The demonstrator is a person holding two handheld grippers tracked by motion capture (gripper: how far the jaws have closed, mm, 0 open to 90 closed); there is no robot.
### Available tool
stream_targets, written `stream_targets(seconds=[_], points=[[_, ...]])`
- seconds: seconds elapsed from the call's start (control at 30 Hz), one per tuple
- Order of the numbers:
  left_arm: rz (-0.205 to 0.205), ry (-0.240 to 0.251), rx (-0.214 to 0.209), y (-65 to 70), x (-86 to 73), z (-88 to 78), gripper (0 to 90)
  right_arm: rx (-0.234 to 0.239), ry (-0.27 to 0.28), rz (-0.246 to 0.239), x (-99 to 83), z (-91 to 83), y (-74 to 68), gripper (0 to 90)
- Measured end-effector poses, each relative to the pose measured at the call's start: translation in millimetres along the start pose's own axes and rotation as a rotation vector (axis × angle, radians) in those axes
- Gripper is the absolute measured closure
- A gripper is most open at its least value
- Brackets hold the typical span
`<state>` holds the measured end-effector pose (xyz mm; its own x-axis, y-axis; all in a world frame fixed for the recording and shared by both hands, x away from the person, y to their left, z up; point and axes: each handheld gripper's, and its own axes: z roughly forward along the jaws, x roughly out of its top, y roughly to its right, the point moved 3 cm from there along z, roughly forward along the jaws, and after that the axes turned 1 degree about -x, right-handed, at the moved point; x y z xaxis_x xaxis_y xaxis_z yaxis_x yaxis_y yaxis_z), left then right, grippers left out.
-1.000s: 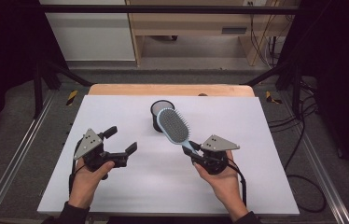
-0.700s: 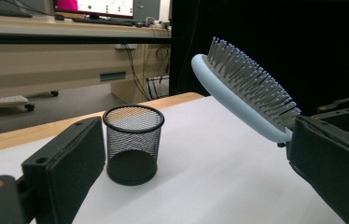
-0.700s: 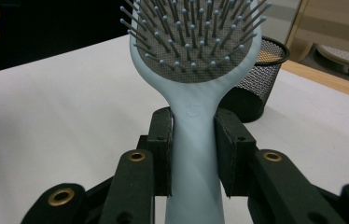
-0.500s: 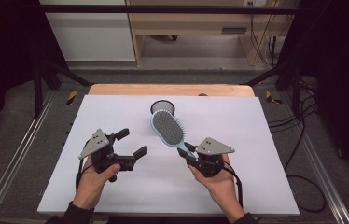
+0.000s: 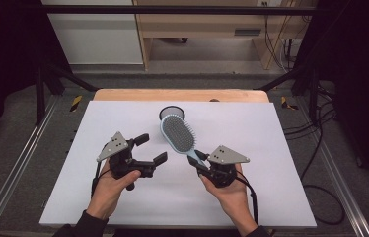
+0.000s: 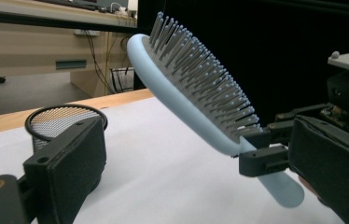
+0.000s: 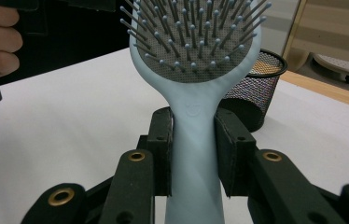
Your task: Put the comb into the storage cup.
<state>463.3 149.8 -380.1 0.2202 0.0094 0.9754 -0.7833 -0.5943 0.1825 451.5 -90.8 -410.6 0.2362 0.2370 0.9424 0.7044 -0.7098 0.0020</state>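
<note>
We had the brush (image 5: 177, 134) clamped by its handle in the right gripper (image 5: 203, 163), both jaws pressed flat against the handle's sides, bristles facing up and the head raised off the table (image 5: 281, 148). The head pointed away from us toward the mesh cup (image 5: 171, 113), which stood upright just beyond it near the far middle of the white surface. The left gripper (image 5: 152, 149) was spread wide and held nothing; through its own view the brush head sat tilted between its jaws but touched neither.

We judged the step to be a handover or a lift toward the cup. To do it well, we thought the left jaws should close on the head's rim, not the bristles, before the right let go. Going into the cup, the handle end would fit more easily.

Room was good: bare table lay to both sides, the edges well off. The cup was the one thing near enough to knock.
</note>
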Motion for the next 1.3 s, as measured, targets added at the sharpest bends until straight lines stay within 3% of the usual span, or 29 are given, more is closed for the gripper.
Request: stream_targets(seconds=[0.13,0.2,0.3,0.47,0.6,0.9,1.03,1.17,1.3], points=[[-0.022,0.023,-0.004,2.0,2.3,7.1,4.6,0.005,0.012,0.006,0.7,-1.4,0.1,69.8],[-0.049,0.029,-0.026,5.2,4.5,11.0,4.8,0.009,0.029,0.008,2.2,-2.8,0.1,69.8],[-0.025,0.006,-0.034,12.3,8.1,15.3,3.5,0.014,0.056,0.003,6.1,-3.9,-1.7,69.8],[-0.033,-0.036,-0.036,17.6,11.3,21.5,3.7,0.029,0.065,0.0,6.9,-2.7,-5.7,69.8],[-0.052,-0.023,-0.055,21.5,14.7,24.0,3.9,0.033,0.071,-0.013,6.5,-4.0,-10.7,69.8],[-0.086,-0.014,-0.079,23.9,24.9,32.7,6.3,0.027,0.097,-0.015,9.0,-8.9,-11.3,69.8],[-0.077,-0.023,-0.074,23.3,28.4,34.8,9.6,0.029,0.099,-0.018,9.1,-7.8,-11.7,69.8],[-0.108,-0.011,-0.082,20.3,29.7,36.7,11.5,0.027,0.098,-0.017,8.6,-7.6,-12.2,69.8],[-0.114,-0.018,-0.076,18.9,29.4,40.6,14.6,0.028,0.097,-0.021,8.6,-8.1,-12.6,69.8]])
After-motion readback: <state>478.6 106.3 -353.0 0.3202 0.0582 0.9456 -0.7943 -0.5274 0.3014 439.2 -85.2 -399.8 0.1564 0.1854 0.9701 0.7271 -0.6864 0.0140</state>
